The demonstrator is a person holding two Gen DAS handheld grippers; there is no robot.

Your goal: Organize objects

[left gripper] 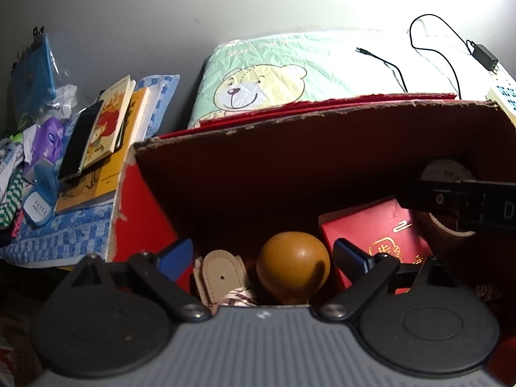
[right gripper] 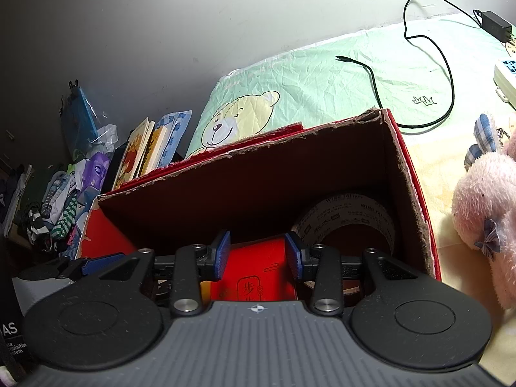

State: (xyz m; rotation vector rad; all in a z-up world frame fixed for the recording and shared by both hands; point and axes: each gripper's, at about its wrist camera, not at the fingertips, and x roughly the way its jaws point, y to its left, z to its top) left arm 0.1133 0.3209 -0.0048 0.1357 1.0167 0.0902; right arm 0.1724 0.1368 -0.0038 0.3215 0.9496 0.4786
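Observation:
A red cardboard box [left gripper: 145,222] [right gripper: 416,200] stands open on the bed. Inside it lie a brown round ball [left gripper: 292,267], a beige leather piece [left gripper: 219,274], a red packet with gold print [left gripper: 377,238] [right gripper: 254,271] and a roll of tape [right gripper: 351,222] [left gripper: 445,167]. My left gripper [left gripper: 264,259] is open at the box's near side, with the ball and the leather piece beyond its blue pads. My right gripper [right gripper: 258,254] hangs partly open inside the box, just over the red packet, and the packet's face shows between its pads. The tape roll sits to its right.
A bear-print pillow [left gripper: 290,67] lies behind the box with a black charger cable [right gripper: 445,74] and a power strip [right gripper: 508,74]. Books and a phone [left gripper: 84,138] are stacked at the left beside socks and bags. A pink plush toy [right gripper: 487,206] sits right of the box.

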